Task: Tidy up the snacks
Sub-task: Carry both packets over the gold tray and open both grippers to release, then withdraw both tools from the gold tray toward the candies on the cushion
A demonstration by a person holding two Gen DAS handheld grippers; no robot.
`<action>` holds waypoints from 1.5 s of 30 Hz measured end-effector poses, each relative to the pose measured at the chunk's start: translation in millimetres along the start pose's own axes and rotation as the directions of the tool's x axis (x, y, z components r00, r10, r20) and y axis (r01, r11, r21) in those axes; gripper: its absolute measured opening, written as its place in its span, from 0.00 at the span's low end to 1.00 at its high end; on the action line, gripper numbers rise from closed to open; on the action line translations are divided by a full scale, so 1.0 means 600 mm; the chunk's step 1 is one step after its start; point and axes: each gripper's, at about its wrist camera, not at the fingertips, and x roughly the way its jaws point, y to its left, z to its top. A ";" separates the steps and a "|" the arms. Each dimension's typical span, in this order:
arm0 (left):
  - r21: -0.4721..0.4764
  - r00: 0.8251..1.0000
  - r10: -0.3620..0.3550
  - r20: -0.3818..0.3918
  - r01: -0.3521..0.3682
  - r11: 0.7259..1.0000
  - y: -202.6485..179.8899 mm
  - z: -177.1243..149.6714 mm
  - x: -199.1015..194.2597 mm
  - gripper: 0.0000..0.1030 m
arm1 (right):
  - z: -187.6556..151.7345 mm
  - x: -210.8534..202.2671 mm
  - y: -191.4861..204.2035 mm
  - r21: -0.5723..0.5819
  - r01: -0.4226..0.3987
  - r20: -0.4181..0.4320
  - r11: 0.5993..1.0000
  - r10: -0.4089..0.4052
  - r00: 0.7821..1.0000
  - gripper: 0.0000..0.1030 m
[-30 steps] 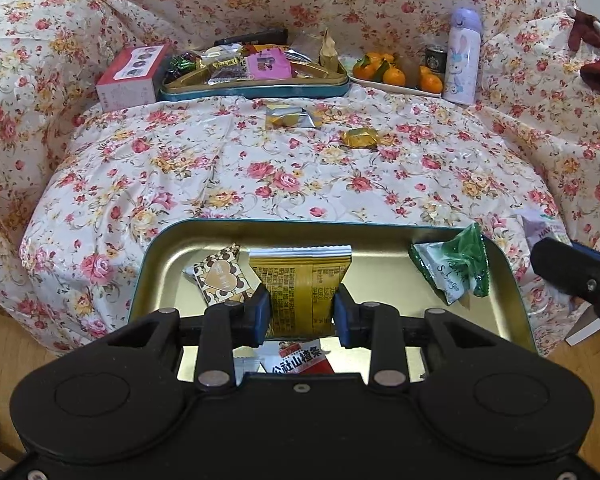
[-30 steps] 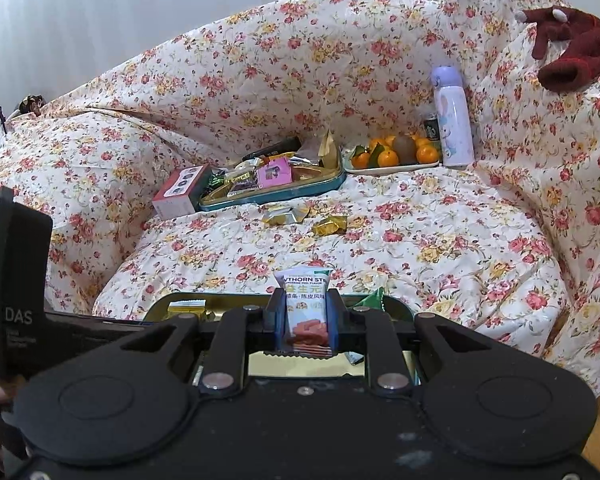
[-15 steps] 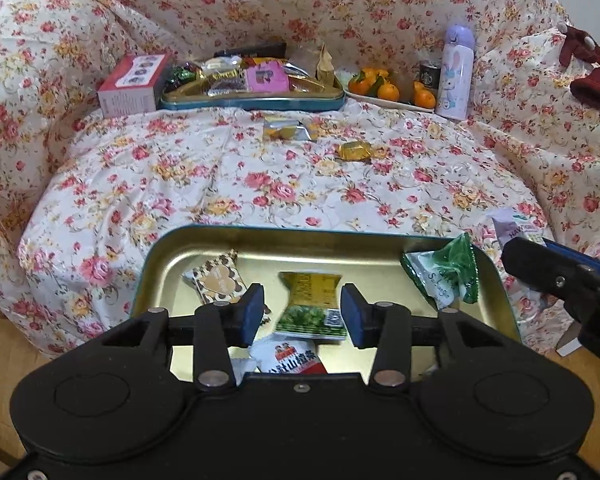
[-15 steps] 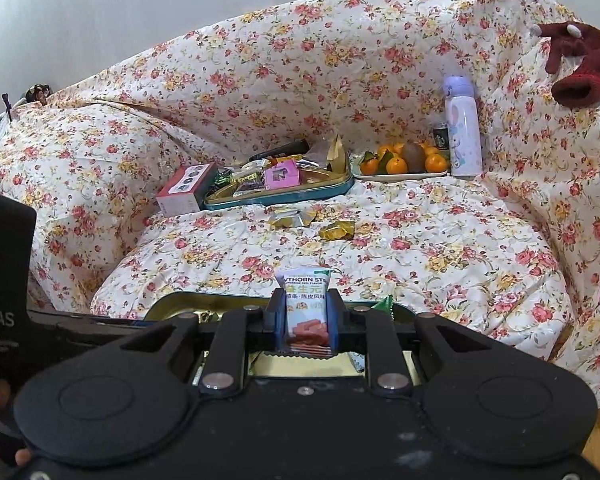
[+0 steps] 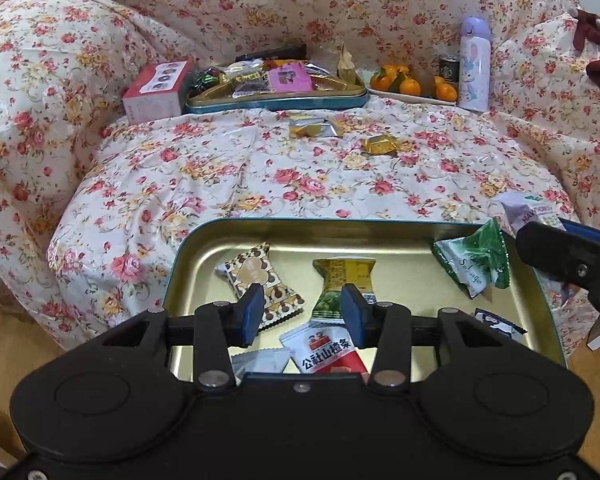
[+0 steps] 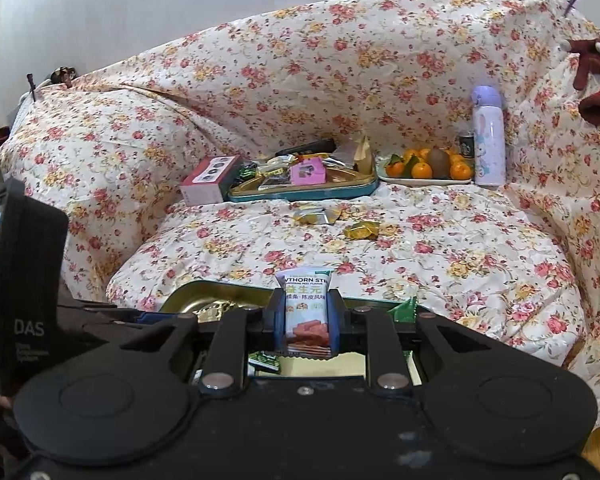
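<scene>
My left gripper is open and empty above a gold tin tray at the sofa's front edge. In the tray lie a yellow-green snack packet, a brown heart-print packet, a red-white hawthorn packet and a green packet. My right gripper is shut on a white hawthorn stick packet, held upright over the same tray. The right gripper also shows at the right edge of the left wrist view.
A second tin tray full of snacks stands at the back, with a pink box to its left. A plate of oranges and a lilac bottle stand at its right. Two gold wrapped snacks lie on the seat.
My left gripper opened and let go of the yellow-green packet, which now lies in the tray. The right gripper still holds its packet.
</scene>
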 end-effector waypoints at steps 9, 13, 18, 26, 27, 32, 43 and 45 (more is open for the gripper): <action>0.015 1.000 0.015 0.009 -0.015 1.000 -0.001 -0.004 -0.003 0.50 | 0.001 -0.002 -0.003 -0.002 -0.029 -0.002 1.000 0.029 1.000 0.23; 0.024 1.000 0.014 0.011 -0.015 1.000 -0.003 -0.007 -0.005 0.50 | 0.000 0.001 0.000 -0.016 -0.022 -0.009 1.000 0.022 1.000 0.24; 0.022 1.000 0.015 0.008 -0.015 1.000 0.000 -0.007 -0.007 0.50 | 0.000 0.002 -0.003 -0.012 -0.018 -0.016 1.000 0.017 1.000 0.24; 0.020 1.000 0.014 0.005 -0.014 1.000 -0.001 -0.008 -0.007 0.50 | -0.002 0.005 -0.004 -0.001 -0.010 -0.030 1.000 0.010 1.000 0.27; 0.022 1.000 0.015 0.005 -0.015 1.000 -0.002 -0.008 -0.007 0.50 | -0.002 0.005 -0.004 0.000 -0.010 -0.032 1.000 0.010 0.999 0.28; 0.027 1.000 0.014 0.001 -0.014 1.000 -0.004 -0.009 -0.007 0.50 | -0.003 0.013 -0.004 0.000 0.003 -0.053 1.000 -0.003 0.999 0.33; 0.039 0.999 -0.008 -0.033 0.009 0.999 0.009 -0.001 -0.004 0.50 | -0.004 0.036 -0.006 -0.002 0.022 -0.122 1.000 -0.022 0.992 0.37; 0.036 0.999 -0.010 -0.034 0.011 0.999 0.015 0.008 -0.002 0.50 | -0.001 0.039 -0.006 -0.004 0.023 -0.125 1.000 -0.024 0.992 0.38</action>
